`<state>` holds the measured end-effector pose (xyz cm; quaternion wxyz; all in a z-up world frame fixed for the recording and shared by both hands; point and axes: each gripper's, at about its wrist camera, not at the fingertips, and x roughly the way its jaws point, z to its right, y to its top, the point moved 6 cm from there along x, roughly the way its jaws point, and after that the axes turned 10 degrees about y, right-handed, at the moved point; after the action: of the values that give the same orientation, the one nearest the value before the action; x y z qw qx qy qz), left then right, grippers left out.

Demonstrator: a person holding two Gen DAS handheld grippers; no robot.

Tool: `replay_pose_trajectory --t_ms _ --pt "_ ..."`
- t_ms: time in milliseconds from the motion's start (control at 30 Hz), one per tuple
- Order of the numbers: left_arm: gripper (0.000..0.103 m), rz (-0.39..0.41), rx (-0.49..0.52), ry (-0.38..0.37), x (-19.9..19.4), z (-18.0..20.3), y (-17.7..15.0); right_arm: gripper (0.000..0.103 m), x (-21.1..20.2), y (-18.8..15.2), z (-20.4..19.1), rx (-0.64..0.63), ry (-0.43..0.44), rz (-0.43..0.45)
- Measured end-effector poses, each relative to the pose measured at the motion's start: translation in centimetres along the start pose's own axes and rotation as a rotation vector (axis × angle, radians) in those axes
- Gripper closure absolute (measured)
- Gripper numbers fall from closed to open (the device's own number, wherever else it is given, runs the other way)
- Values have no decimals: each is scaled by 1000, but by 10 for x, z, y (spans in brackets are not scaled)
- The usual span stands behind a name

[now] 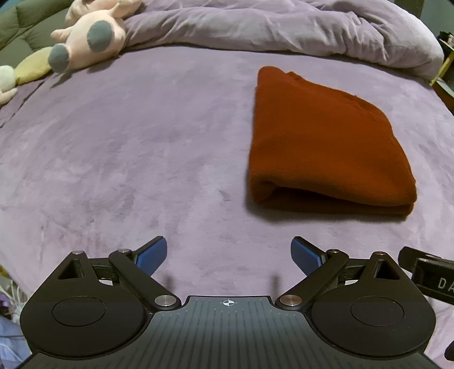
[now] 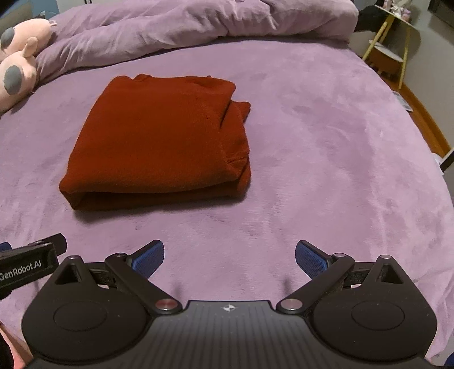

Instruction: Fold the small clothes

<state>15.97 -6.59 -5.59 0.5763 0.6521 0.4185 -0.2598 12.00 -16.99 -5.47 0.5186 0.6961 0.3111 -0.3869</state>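
Observation:
A rust-red garment (image 1: 326, 142) lies folded into a thick rectangle on the purple bed cover (image 1: 127, 156). It also shows in the right wrist view (image 2: 159, 142), with layered edges on its right side. My left gripper (image 1: 228, 255) is open and empty, above the cover, near and to the left of the garment. My right gripper (image 2: 229, 255) is open and empty, near and to the right of the garment. Neither touches it. Each view shows a bit of the other gripper's body at its edge.
A bunched purple duvet (image 1: 269, 25) lies along the far side. A pink plush toy (image 1: 90, 34) sits at the far left, also in the right wrist view (image 2: 17, 65). A yellow-legged side table (image 2: 388, 48) stands past the bed's right edge.

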Motion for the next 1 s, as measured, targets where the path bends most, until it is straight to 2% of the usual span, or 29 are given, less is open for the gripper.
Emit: replay_pose_trajectory --t_ms 1000 --pt "5 -29 26 -31 2 9 -2 4 2 2 -3 19 -9 -22"
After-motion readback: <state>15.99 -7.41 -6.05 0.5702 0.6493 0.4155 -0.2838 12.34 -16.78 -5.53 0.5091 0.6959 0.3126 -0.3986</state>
